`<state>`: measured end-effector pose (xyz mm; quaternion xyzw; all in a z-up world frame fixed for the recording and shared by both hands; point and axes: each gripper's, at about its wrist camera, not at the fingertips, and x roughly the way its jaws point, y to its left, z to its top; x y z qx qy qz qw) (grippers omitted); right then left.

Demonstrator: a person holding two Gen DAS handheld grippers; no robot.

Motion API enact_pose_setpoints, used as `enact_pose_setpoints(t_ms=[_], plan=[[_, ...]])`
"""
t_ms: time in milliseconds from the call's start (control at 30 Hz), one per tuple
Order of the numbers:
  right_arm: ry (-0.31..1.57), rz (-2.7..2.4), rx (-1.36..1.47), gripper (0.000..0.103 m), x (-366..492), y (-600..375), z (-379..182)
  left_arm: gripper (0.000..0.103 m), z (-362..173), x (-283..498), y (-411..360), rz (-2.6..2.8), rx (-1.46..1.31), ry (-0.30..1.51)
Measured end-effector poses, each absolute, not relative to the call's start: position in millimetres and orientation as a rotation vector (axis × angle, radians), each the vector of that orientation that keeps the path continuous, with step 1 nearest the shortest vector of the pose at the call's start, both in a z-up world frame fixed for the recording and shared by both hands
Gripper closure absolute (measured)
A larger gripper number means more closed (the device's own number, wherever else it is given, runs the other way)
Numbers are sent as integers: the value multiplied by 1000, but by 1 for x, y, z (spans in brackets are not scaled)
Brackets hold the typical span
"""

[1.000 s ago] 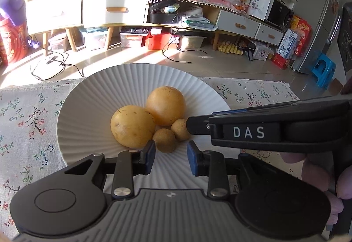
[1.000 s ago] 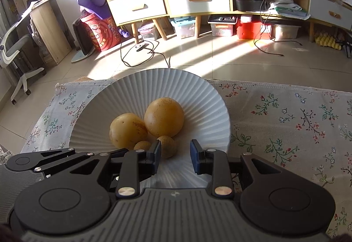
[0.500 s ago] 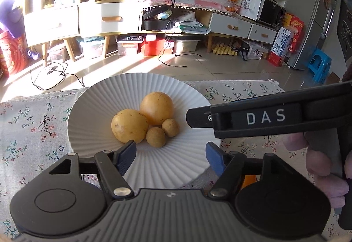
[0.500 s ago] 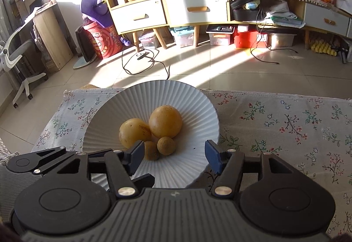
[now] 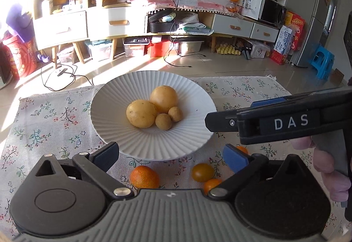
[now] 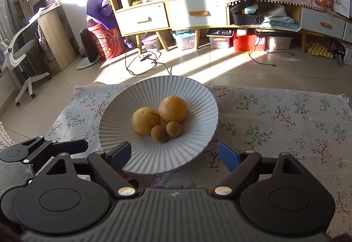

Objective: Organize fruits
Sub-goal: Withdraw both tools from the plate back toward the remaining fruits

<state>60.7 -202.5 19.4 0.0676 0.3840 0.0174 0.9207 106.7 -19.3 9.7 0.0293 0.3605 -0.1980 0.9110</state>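
A white ribbed plate (image 5: 114, 110) (image 6: 198, 96) on the floral cloth holds two large yellow fruits (image 5: 141, 113) (image 6: 146, 120) and two small brown round fruits (image 5: 163, 121) (image 6: 158, 133). In front of the plate, on the cloth, lie a mandarin (image 5: 144, 177) and small orange tomatoes (image 5: 202, 172). My left gripper (image 5: 172, 157) is open and empty above these loose fruits. My right gripper (image 6: 175, 156) is open and empty at the plate's near rim; it shows from the side in the left wrist view (image 5: 222, 123).
The floral tablecloth (image 6: 286, 118) covers the table, whose far edge lies just behind the plate. Beyond it are a tiled floor, cabinets (image 5: 118, 22) and a fridge (image 5: 312, 11). The left gripper's body (image 6: 33, 151) shows at the left of the right wrist view.
Both grippers opened wide and drew back from the plate. The small fruits stay in the plate. The mandarin and tomatoes have come into view below the left gripper.
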Motion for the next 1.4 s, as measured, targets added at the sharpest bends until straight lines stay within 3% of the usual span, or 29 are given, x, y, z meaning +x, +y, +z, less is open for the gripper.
enact_pose_setpoints(t_ms=[767, 1400], plan=[[799, -12, 132, 1, 0, -190, 11, 7, 2, 44, 24, -385, 119, 781], [813, 82, 10, 1, -36, -172, -7, 7, -16, 13, 57, -372, 142, 815]])
